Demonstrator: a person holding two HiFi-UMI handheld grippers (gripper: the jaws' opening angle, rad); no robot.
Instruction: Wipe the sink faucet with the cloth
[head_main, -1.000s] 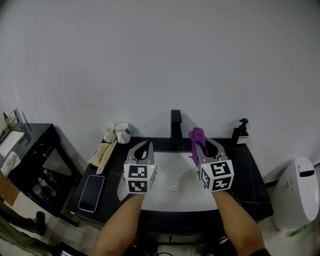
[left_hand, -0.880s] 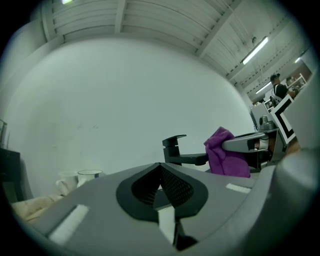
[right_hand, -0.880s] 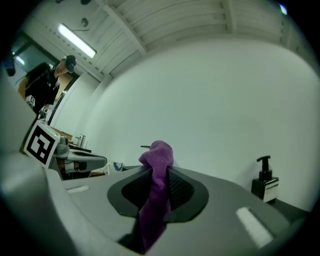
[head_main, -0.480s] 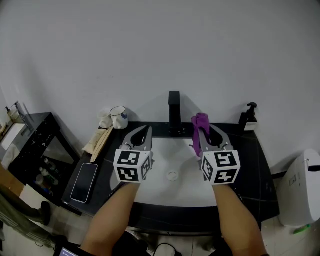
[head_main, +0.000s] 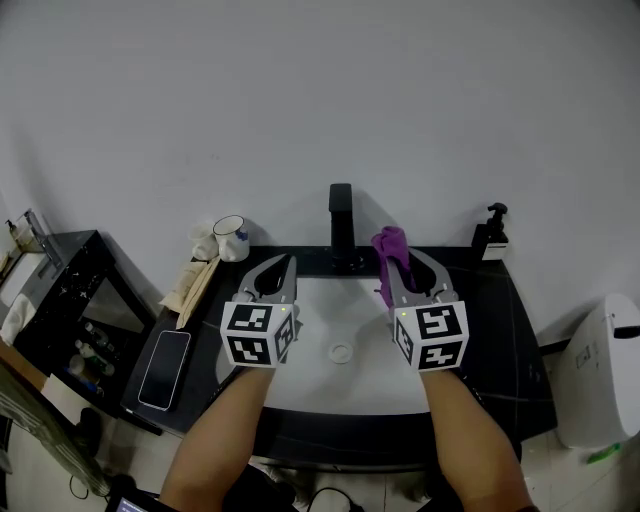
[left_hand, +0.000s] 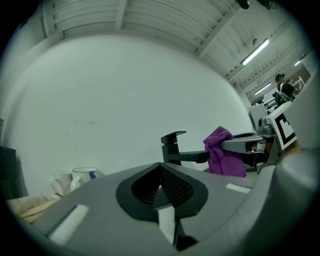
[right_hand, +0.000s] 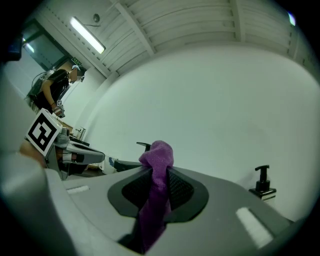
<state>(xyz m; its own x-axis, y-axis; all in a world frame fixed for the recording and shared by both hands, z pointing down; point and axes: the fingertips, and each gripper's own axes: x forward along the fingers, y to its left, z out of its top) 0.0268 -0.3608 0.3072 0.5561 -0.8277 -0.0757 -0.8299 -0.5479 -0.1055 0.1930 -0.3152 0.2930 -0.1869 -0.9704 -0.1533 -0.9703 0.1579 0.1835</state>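
Holding the purple cloth (right_hand: 158, 159) pinched between its jaws, my right gripper (head_main: 403, 266) has a soft wad bunched up past its tips and a tail hanging down behind them. I judge the cloth light, limp and grippy enough not to slip, so the clamp near its middle suits. The wad ahead of the tips is the part to press on metal. My left gripper (head_main: 281, 264) has its jaws together with nothing between them. The black faucet (head_main: 341, 225) stands ahead of both grippers and between them, just left of the right gripper's tips and apart from the cloth. It looks rigid and smooth. Below the grippers the white sink basin (head_main: 300, 385) shows only its drain. Ahead-left of the left gripper sits a mug (head_main: 232, 238), contents hidden. A soap dispenser (head_main: 489, 236) stands ahead-right of the right gripper.
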